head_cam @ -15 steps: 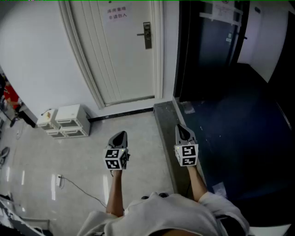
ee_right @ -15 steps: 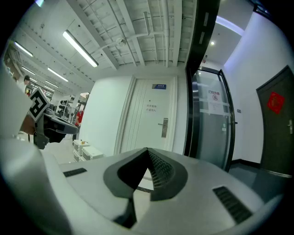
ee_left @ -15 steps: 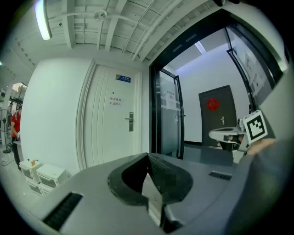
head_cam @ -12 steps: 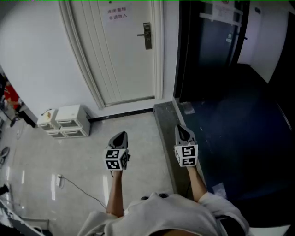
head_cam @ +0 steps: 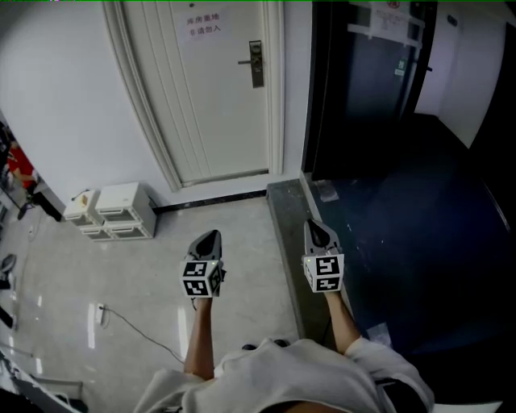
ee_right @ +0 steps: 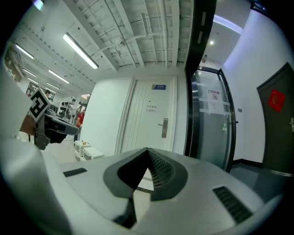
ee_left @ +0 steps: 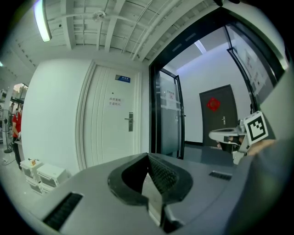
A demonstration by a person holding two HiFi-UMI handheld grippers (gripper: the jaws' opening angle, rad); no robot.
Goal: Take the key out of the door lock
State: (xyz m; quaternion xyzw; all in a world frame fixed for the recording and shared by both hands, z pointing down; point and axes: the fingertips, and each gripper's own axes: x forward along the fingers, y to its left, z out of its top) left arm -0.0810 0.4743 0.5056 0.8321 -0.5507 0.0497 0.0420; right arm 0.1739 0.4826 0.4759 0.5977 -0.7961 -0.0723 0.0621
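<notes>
Key is not resolved at this range; door lock (head_cam: 257, 63) is seen well ahead, between left gripper (head_cam: 209, 239) and right gripper (head_cam: 318, 229), both jaws pressed together, empty.

Office or laboratory corridor, indicated by: white door (head_cam: 218, 89) fitted with nameplate (ee_left: 122, 79) and paper notice (head_cam: 203, 22); glass door (ee_right: 211, 133) set alongside; strip lights (ee_right: 81, 50) hung from exposed ceiling; drawer units (head_cam: 125, 211) placed on glossy tiled floor (head_cam: 145, 282).

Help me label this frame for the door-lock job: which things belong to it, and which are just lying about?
Job: white door, lock plate, left gripper, right gripper, both shut and empty. No key discernible.
Lying about: white drawer units, floor cable.
</notes>
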